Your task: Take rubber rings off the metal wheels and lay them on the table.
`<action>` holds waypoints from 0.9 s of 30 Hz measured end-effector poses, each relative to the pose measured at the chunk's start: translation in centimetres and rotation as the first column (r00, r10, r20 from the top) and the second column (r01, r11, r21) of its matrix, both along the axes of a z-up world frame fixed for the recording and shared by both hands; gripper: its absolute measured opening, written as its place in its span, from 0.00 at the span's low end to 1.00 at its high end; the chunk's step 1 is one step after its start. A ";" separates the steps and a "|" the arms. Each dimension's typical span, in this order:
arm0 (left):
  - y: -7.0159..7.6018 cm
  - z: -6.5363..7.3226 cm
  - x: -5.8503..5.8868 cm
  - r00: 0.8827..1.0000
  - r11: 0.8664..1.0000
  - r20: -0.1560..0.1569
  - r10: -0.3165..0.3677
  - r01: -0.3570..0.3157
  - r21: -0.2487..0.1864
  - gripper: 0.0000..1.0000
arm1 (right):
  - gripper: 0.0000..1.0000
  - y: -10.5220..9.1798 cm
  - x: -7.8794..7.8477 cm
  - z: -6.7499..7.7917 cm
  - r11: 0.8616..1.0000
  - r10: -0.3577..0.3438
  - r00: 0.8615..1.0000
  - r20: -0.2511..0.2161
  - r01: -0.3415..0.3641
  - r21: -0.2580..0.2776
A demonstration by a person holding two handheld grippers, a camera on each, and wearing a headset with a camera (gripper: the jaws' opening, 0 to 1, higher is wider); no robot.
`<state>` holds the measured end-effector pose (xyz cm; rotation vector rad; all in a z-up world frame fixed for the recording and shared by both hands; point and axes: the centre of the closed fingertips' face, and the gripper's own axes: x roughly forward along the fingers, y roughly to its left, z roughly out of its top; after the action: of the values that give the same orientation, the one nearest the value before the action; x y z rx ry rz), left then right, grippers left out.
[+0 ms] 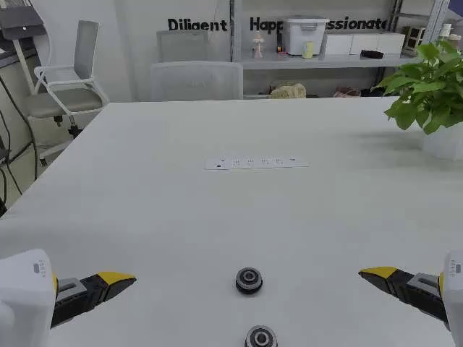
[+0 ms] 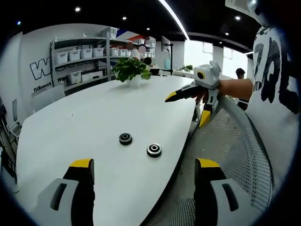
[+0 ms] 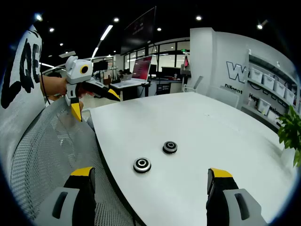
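Observation:
Two small metal wheels with black rubber rings lie flat near the table's front edge. The farther wheel (image 1: pixel 248 280) (image 2: pixel 125 138) (image 3: pixel 170 147) and the nearer wheel (image 1: pixel 260 337) (image 2: pixel 154 150) (image 3: pixel 142 165) are a short gap apart. My left gripper (image 1: pixel 114 280) (image 2: pixel 144 164) (image 3: pixel 95 105) hovers to their left, open and holding nothing. On the other side my right gripper (image 1: pixel 381 275) (image 3: pixel 150 173) (image 2: pixel 186 110) is also open, with nothing between its yellow-tipped jaws. Both grippers are well apart from the wheels.
A white power strip (image 1: pixel 257 163) lies mid-table. At the far right stands a potted plant (image 1: pixel 427 94). Grey chairs (image 1: pixel 195 79) line the far edge, and a mesh chair back (image 2: pixel 225 141) sits by the near edge. Shelves stand behind.

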<state>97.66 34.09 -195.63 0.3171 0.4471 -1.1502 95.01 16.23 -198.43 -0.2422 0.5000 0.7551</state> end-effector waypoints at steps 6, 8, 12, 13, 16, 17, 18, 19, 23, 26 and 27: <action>-0.1 0.0 -0.1 1.000 1.000 0.000 -0.001 0.001 -0.001 0.85 | 0.98 0.0 0.0 -0.1 1.000 0.002 1.000 -0.003 -0.002 -0.002; -0.1 0.0 -0.1 1.000 1.000 -0.002 -0.001 0.001 -0.002 0.85 | 0.98 0.1 -0.1 -0.1 1.000 0.005 1.000 -0.003 -0.005 -0.003; -0.1 0.0 -0.1 1.000 1.000 -0.002 -0.002 0.002 -0.001 0.85 | 0.98 0.1 -0.1 -0.1 1.000 0.007 1.000 -0.007 -0.007 -0.006; -0.1 0.0 -0.1 1.000 1.000 -0.002 -0.002 0.002 -0.001 0.85 | 0.98 0.1 -0.1 -0.1 1.000 0.008 1.000 -0.007 -0.008 -0.007; -0.1 0.0 0.0 1.000 1.000 -0.004 -0.002 0.002 -0.002 0.85 | 0.98 0.2 -0.1 -0.2 1.000 0.010 1.000 -0.008 -0.010 -0.010; -0.1 0.0 0.0 1.000 1.000 -0.004 -0.002 0.002 -0.002 0.85 | 0.98 0.1 -0.1 -0.2 1.000 0.010 1.000 -0.008 -0.010 -0.010; -0.1 0.0 0.0 1.000 1.000 -0.004 -0.002 0.002 -0.001 0.85 | 0.98 0.1 -0.1 -0.2 1.000 0.011 1.000 -0.009 -0.011 -0.011; 0.0 -0.1 0.0 1.000 1.000 -0.005 -0.003 0.003 0.001 0.85 | 0.98 0.1 -0.1 -0.2 1.000 0.011 1.000 -0.010 -0.012 -0.011; 0.0 -0.2 0.1 1.000 1.000 -0.006 -0.005 0.005 0.005 0.85 | 0.98 0.1 -0.1 -0.3 1.000 0.013 1.000 -0.013 -0.013 -0.012; 0.0 -0.2 0.1 1.000 1.000 -0.009 -0.003 0.003 0.004 0.85 | 0.98 0.1 -0.1 -0.3 1.000 0.015 1.000 -0.015 -0.015 -0.015; 0.0 -0.2 0.1 1.000 1.000 -0.009 -0.005 0.005 0.004 0.85 | 0.98 0.1 -0.1 -0.3 1.000 0.015 1.000 -0.015 -0.015 -0.016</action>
<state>97.75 34.13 -195.87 0.3164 0.4566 -1.1558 94.87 16.35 -198.73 -0.2562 0.5190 0.7684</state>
